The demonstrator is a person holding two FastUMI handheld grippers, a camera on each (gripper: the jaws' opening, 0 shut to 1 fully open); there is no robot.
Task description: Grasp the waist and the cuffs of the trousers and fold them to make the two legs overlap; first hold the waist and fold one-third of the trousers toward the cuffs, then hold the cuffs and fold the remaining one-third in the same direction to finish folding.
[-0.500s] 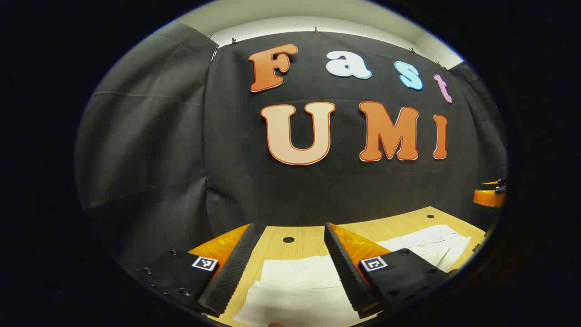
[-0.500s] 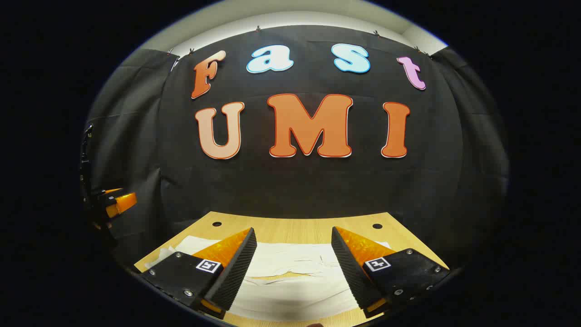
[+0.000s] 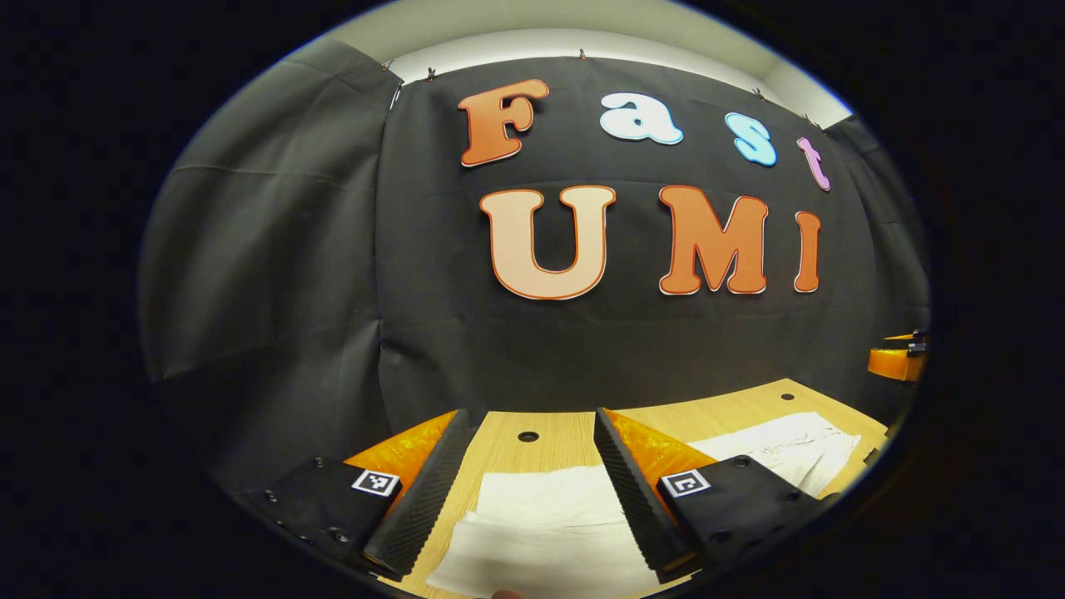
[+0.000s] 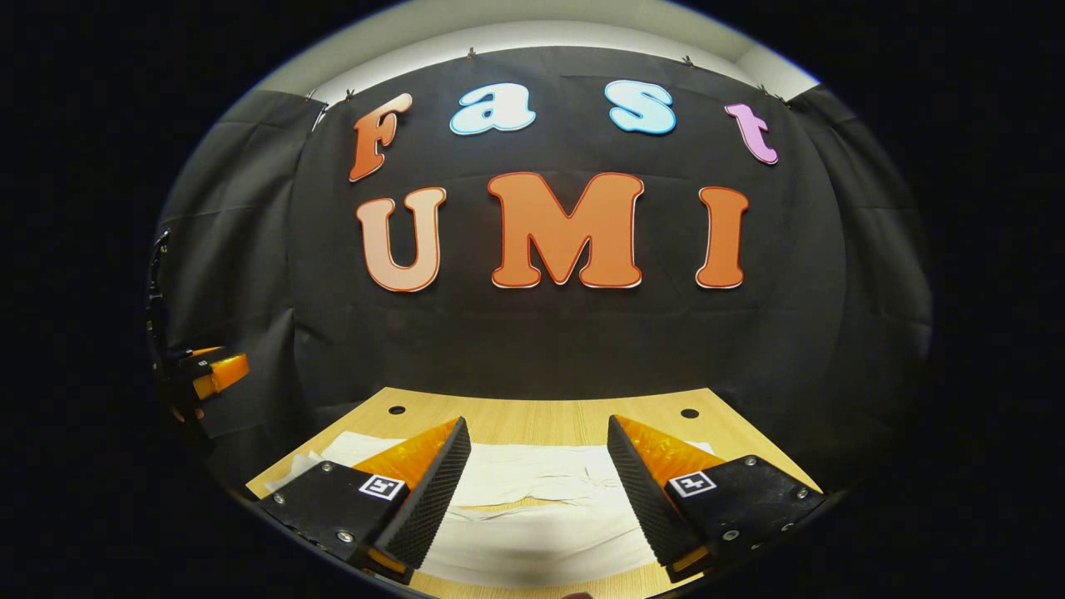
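Note:
White trousers [image 3: 549, 532] lie flat on the wooden table [image 3: 532, 453]. In the left gripper view my left gripper [image 3: 529, 482] hovers open above one end of them, nothing between its fingers; the cloth stretches off to the right [image 3: 790, 453]. In the right gripper view my right gripper [image 4: 538, 491] stands open above the trousers [image 4: 541, 507], where a creased layer lies behind a smoother one. The right gripper also shows at the far right edge of the left gripper view [image 3: 894, 359]. The left gripper shows at the left edge of the right gripper view [image 4: 204, 373].
The table [image 4: 541, 416] has small round holes near its back edge [image 4: 397, 410] [image 4: 690, 413] [image 3: 527, 436]. The black booth wall rises close behind the table and wraps round both sides.

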